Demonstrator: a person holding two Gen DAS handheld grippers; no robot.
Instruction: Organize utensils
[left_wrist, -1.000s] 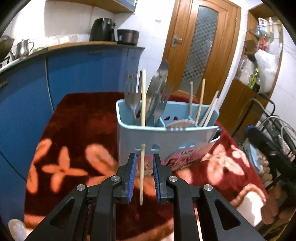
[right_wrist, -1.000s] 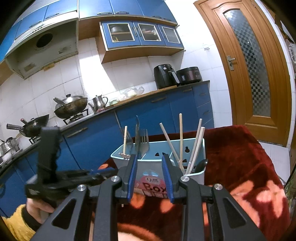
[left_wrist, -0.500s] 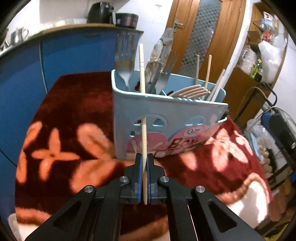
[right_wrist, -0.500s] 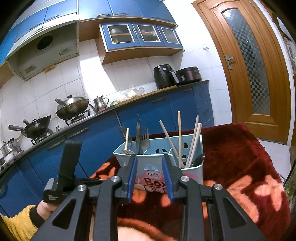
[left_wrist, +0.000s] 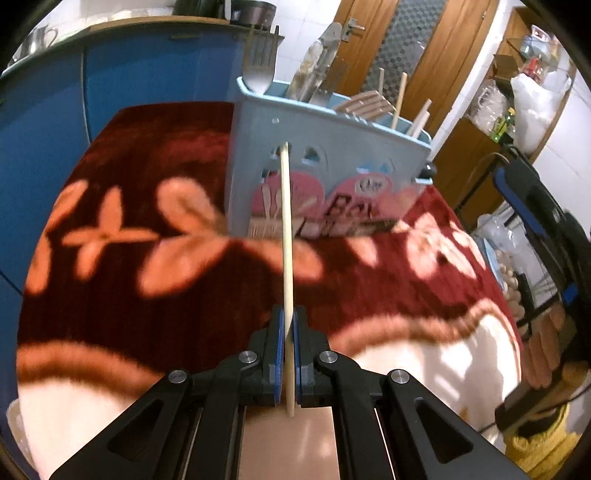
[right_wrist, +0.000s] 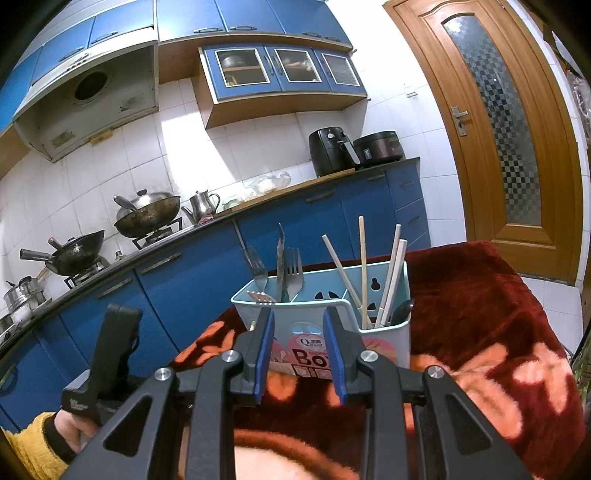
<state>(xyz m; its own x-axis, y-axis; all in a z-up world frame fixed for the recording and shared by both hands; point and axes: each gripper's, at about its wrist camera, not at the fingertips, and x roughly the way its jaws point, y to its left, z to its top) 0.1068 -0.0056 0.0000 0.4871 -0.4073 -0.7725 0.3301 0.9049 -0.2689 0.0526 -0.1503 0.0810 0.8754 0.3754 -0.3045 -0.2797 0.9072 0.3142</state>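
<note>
Now left tool (left_wrist: 289, 354) pinches chopstick (left_wrist: 286, 236) before caddy (left_wrist: 325, 177).

Pale wooden chopstick (left_wrist: 286, 236), light tan. Utensil caddy (right_wrist: 384, 332) light blue plastic, pink-and-white label with dark red lettering on front. Forks (right_wrist: 293, 264) silver metal. Blanket (left_wrist: 147, 177) deep red with orange flower shapes and cream border band. Left gripper (left_wrist: 289, 350) black body, blue pads; right gripper (right_wrist: 300, 354) same black with blue pads. Base cabinets (right_wrist: 192, 273) bright blue, dark countertop. Wall tiles (right_wrist: 177, 147) white. Door (right_wrist: 498, 129) orange-brown wood, checkered frosted glass panel. Sleeve (right_wrist: 33, 443) yellow. Woks (right_wrist: 74, 251) black.
</note>
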